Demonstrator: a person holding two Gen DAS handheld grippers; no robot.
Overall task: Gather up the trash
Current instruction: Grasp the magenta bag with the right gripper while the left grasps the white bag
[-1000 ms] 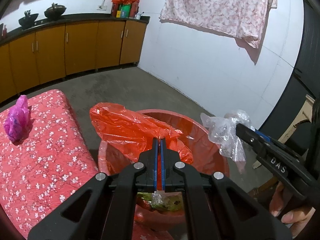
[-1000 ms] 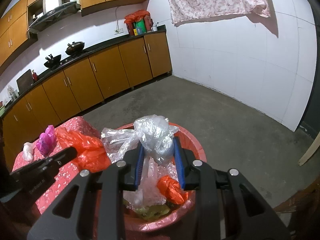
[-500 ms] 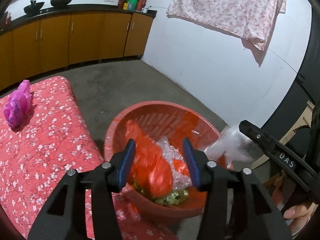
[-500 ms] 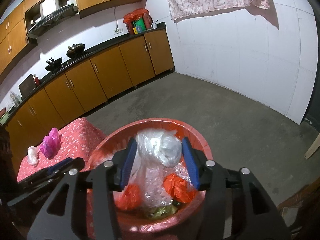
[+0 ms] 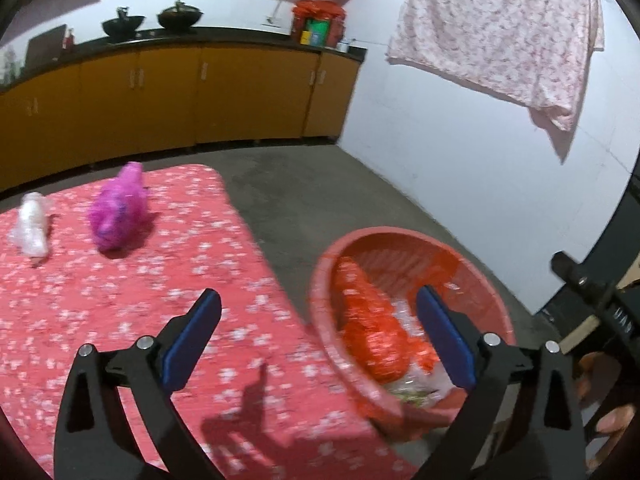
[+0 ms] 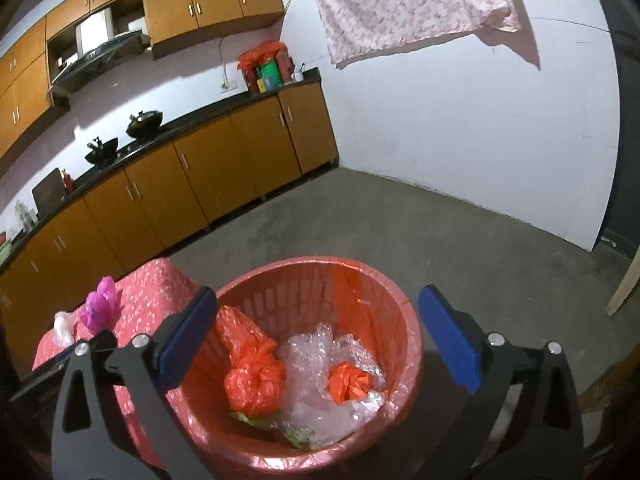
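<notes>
A red plastic basket point(image 6: 304, 276) point(image 5: 404, 236) stands beside the table. It holds an orange bag point(image 6: 252, 380) point(image 5: 368, 336), clear plastic wrap point(image 6: 320, 364) and a smaller orange wad point(image 6: 350, 380). My right gripper point(image 6: 318, 340) is open and empty above the basket. My left gripper point(image 5: 320, 344) is open and empty over the table's edge next to the basket. A pink bag point(image 5: 116, 212) point(image 6: 100, 304) and a white plastic wad point(image 5: 32, 224) point(image 6: 62, 328) lie on the red floral tablecloth point(image 5: 120, 300).
Orange kitchen cabinets point(image 5: 240, 92) with pots on the counter run along the far wall. A floral cloth point(image 5: 500, 28) hangs on the white wall. The right gripper's body point(image 5: 600, 300) shows at the right of the left wrist view. The floor point(image 6: 440, 232) is bare concrete.
Both grippers opened and dropped their bags into the basket: the left let go of the orange bag, the right of the clear plastic. The left gripper swung left toward the table.
</notes>
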